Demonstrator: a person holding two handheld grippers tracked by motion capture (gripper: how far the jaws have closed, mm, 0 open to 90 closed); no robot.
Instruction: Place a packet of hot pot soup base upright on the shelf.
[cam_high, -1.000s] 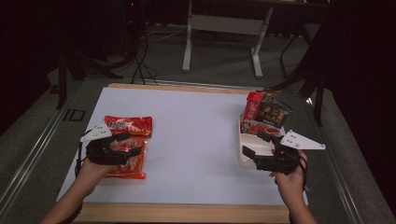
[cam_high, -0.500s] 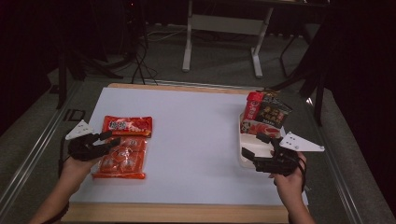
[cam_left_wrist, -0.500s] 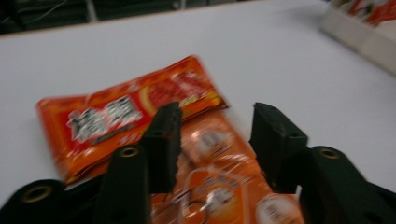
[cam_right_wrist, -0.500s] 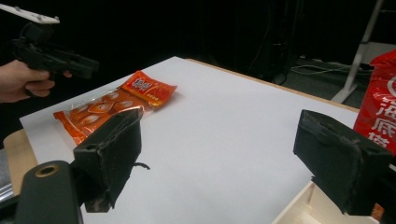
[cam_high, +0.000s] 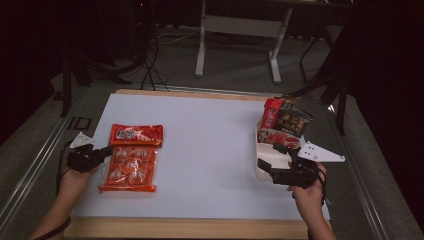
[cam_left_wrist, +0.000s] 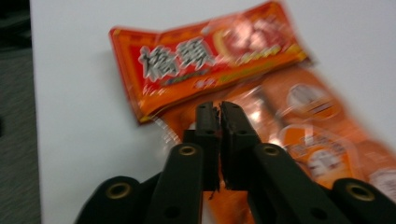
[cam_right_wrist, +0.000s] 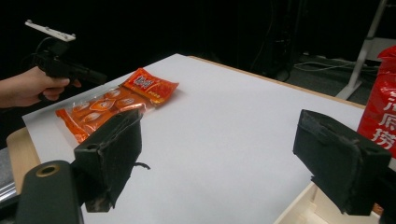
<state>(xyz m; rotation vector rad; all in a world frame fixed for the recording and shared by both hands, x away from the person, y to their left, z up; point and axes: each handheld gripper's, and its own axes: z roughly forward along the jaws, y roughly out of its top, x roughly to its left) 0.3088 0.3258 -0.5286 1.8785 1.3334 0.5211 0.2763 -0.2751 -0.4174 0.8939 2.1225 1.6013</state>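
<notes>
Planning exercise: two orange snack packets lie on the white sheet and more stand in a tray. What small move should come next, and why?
Probably ease the open right gripper forward over the white tray toward the standing red packet. The left gripper is shut on nothing beside the orange packets, which lie flat, so that side looks finished.

The snack bag (cam_left_wrist: 243, 93) is blurred in the left gripper view, its print unreadable; the red packet (cam_right_wrist: 380, 98) is cut off at the right gripper view's edge.
</notes>
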